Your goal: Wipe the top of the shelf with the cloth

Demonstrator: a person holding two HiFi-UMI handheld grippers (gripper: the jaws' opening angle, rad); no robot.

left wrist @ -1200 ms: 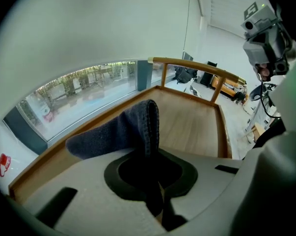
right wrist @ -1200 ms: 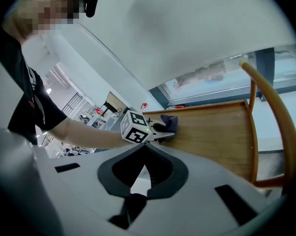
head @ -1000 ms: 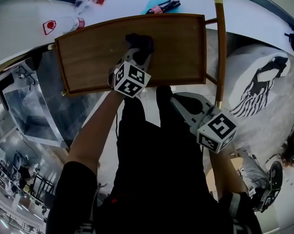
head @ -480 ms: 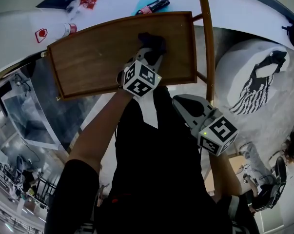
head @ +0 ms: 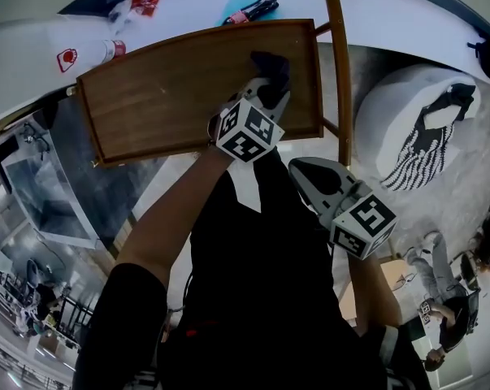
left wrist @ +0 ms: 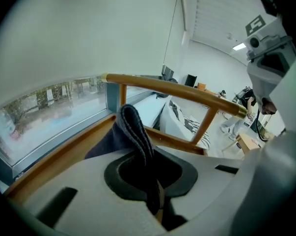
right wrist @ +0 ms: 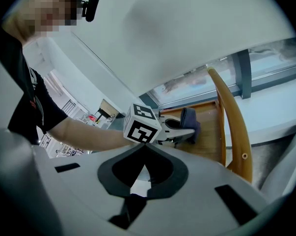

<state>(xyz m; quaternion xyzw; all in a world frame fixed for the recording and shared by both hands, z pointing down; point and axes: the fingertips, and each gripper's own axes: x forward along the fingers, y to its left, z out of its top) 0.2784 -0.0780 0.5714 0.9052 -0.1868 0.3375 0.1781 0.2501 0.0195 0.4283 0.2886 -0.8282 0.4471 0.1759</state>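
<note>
The brown wooden shelf top (head: pixel 171 88) lies ahead of me, with a raised lip round it. A dark blue cloth (head: pixel 271 63) rests near its right end. My left gripper (head: pixel 269 84) is shut on the cloth and presses it onto the wood. In the left gripper view the cloth (left wrist: pixel 133 129) stands folded between the jaws of the left gripper (left wrist: pixel 155 200). My right gripper (head: pixel 310 173) hangs below the shelf's front edge, off the wood, shut with nothing in it. From the right gripper (right wrist: pixel 144 144) I see the cloth (right wrist: pixel 189 118) and the left gripper (right wrist: pixel 182 131).
A wooden upright post (head: pixel 340 71) with a brass cap runs along the shelf's right side. Behind the shelf a white sill carries a bottle (head: pixel 90 53) and a blue item (head: pixel 251 8). At the right lies a white cushion (head: pixel 427 128) with black print.
My left gripper has slid the cloth to the right along the shelf top, from the middle toward the right end. The right gripper has hardly moved.
</note>
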